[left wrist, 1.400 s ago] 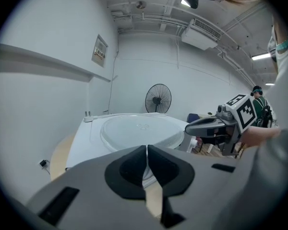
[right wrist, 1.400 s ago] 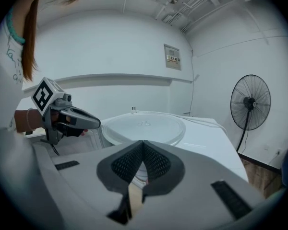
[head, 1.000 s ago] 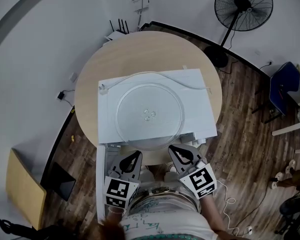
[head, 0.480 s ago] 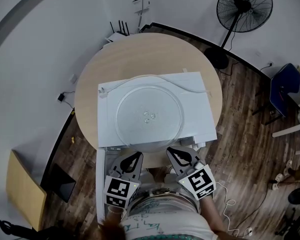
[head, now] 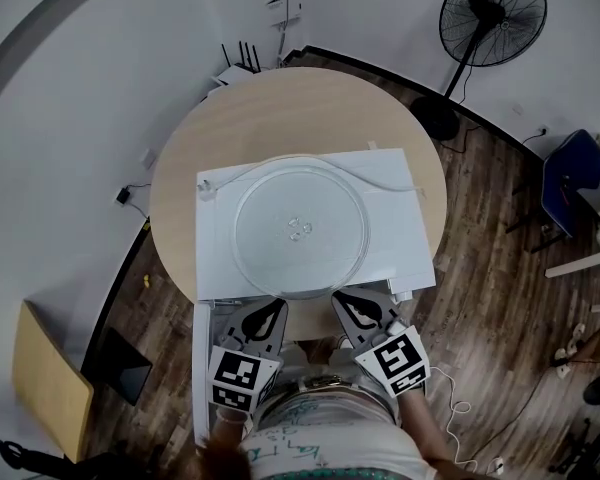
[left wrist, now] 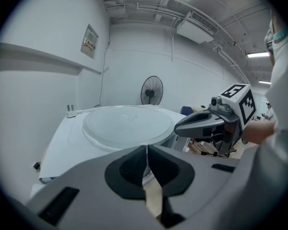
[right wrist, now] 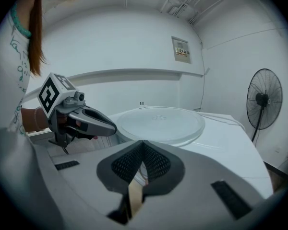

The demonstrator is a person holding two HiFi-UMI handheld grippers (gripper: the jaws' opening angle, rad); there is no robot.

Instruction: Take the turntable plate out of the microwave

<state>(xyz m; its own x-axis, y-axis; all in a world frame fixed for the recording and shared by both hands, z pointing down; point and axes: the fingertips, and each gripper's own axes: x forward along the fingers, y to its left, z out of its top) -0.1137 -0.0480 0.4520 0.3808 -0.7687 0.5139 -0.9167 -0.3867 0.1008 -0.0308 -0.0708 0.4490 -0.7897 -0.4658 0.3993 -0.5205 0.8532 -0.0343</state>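
The clear glass turntable plate point(head: 298, 230) lies flat on top of the white microwave point(head: 395, 183), which stands on a round wooden table point(head: 280, 108). My left gripper point(head: 273, 310) and right gripper point(head: 344, 301) hover side by side just before the microwave's front edge, short of the plate's near rim. Both are shut with nothing between the jaws. In the left gripper view my left gripper point(left wrist: 146, 150) points at the plate point(left wrist: 127, 123), and the right gripper point(left wrist: 182, 127) shows to its right. The right gripper view has the plate point(right wrist: 161, 123) beyond my right gripper point(right wrist: 143, 145).
The microwave's white door point(head: 201, 368) hangs open at my left, below the table edge. A white cord point(head: 380, 173) lies across the microwave's top behind the plate. A standing fan point(head: 492, 13) is at the back right and a blue chair point(head: 570, 178) at the right.
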